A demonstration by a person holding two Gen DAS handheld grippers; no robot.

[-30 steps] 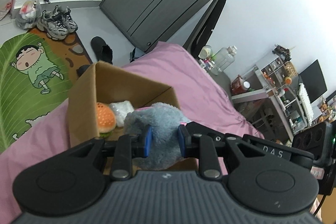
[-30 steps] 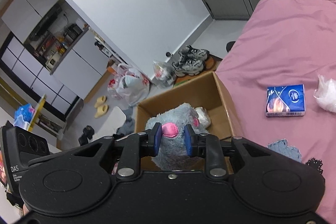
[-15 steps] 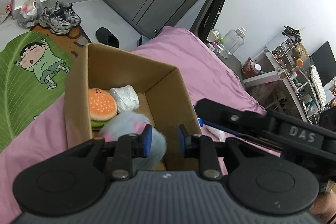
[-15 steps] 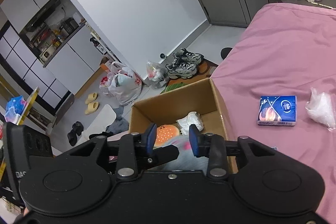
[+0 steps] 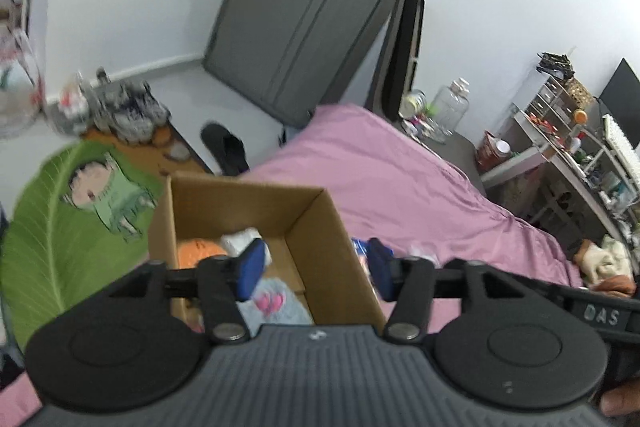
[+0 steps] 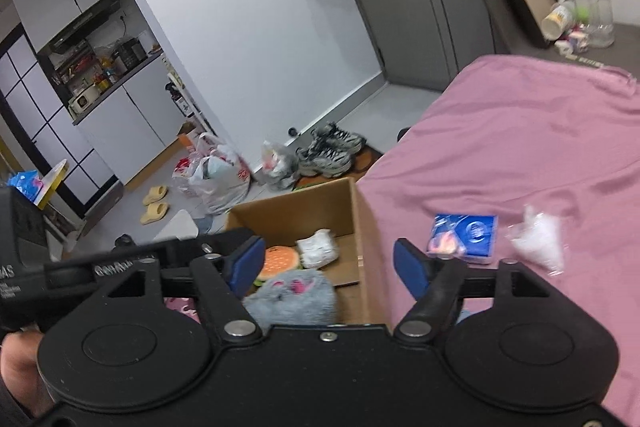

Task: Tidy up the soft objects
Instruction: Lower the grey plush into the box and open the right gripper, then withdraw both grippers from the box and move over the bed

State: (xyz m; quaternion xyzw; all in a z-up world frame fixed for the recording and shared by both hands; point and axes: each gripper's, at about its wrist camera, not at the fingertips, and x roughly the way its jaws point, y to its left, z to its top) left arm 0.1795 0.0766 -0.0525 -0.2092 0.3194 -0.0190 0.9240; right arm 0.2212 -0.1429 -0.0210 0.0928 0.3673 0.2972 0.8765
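Observation:
A cardboard box (image 5: 308, 211) (image 6: 360, 219) stands on the pink bed. Inside it lie a grey plush toy with pink marks (image 5: 276, 307) (image 6: 296, 295), an orange burger plush (image 6: 278, 261) (image 5: 196, 253) and a white soft bundle (image 6: 318, 247) (image 5: 240, 241). My left gripper (image 5: 314, 269) is open and empty above the box's near right wall. My right gripper (image 6: 328, 265) is open and empty above the grey plush. On the bed to the right of the box lie a blue tissue pack (image 6: 464, 235) and a clear plastic bag (image 6: 538, 241).
The pink bed sheet (image 6: 520, 147) stretches right and away. On the floor are a green cartoon mat (image 5: 60, 223), sneakers (image 6: 332, 151), plastic bags (image 6: 216, 179) and slippers (image 6: 154, 203). A grey door (image 5: 304, 19) is behind, a cluttered desk (image 5: 560, 147) at right.
Both grippers let go of the grey plush, which now lies in the box. Both opened wide and lifted back from the box.

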